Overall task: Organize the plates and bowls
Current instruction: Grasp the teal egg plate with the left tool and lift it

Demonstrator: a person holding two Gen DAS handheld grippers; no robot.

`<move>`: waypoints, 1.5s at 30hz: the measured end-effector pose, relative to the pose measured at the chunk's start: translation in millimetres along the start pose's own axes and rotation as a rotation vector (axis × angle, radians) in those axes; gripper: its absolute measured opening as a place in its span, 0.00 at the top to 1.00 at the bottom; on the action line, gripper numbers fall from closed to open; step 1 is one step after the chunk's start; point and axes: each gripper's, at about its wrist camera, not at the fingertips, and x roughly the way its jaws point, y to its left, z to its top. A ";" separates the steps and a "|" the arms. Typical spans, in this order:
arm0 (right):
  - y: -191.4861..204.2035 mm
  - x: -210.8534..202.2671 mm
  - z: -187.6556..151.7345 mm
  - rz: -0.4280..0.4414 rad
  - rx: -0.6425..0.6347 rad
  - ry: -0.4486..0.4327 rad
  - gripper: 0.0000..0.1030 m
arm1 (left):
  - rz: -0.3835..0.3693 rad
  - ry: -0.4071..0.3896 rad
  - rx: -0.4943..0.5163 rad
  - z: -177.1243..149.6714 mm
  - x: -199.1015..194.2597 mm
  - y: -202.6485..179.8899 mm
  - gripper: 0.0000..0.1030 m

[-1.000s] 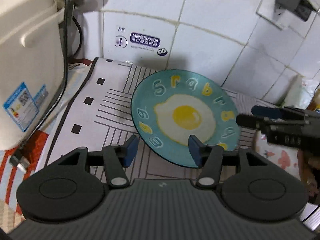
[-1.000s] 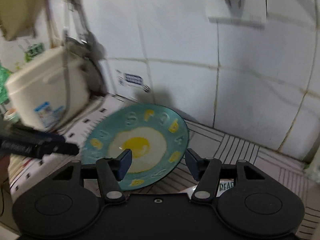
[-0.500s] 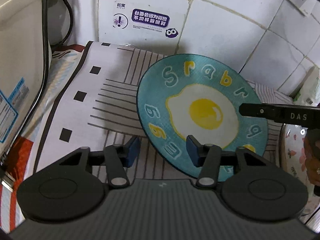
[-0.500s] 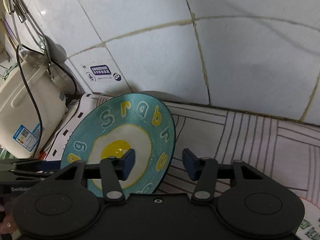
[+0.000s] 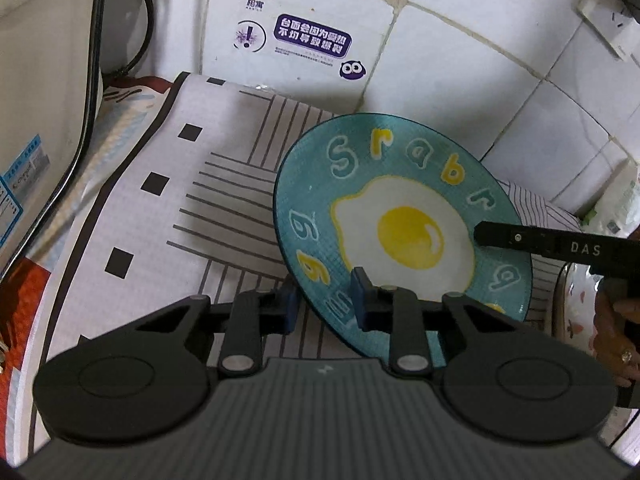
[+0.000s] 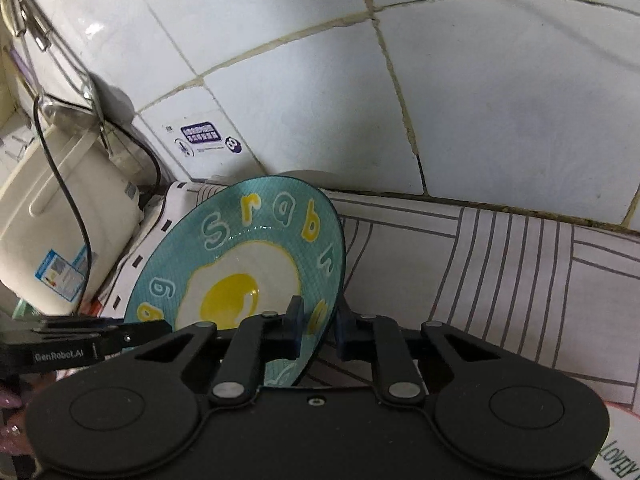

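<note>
- Left gripper (image 5: pixel 322 300): its two blue pads straddle the near-left rim of the teal plate (image 5: pixel 400 236); the jaws are closing, with the rim between them; the right pad lies over the plate's upper face and the left pad sits below and outside the edge; whether both pads already press on it cannot be told.
- Right gripper (image 6: pixel 317 326): it straddles the plate's (image 6: pixel 248 264) near-right rim; the jaws are closing on that rim; the left pad lies on the printed face and the right pad just behind the edge, the gap between them narrow.
- Position of the plate: tilted, with its far edge raised toward the white tiled wall (image 6: pixel 440 100); it stands over the striped mat (image 5: pixel 208 216) with black squares, between the two grippers; the cream appliance (image 6: pixel 52 216) with its black cable stands well to the left.
- Appearance of the plate: round and shallow, teal ground; a fried egg printed at the centre, white with a yellow yolk; pale and yellow letters and digits ring the rim.
- Count: one plate; two grippers, each visible in the other's view as a black bar; one purple wall sticker (image 5: pixel 312 42); one hand (image 5: pixel 616 336) at the right edge of the left view.
</note>
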 end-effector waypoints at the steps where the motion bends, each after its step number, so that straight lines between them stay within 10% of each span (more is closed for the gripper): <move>1: -1.0 0.4 -0.3 0.004 0.000 -0.007 0.81 | 0.004 -0.010 -0.003 -1.7 -0.2 -0.7 0.75; 45: -16.5 -191.5 -116.8 -0.041 0.086 -0.228 0.78 | -0.057 0.045 0.317 -49.5 -104.6 -156.7 0.74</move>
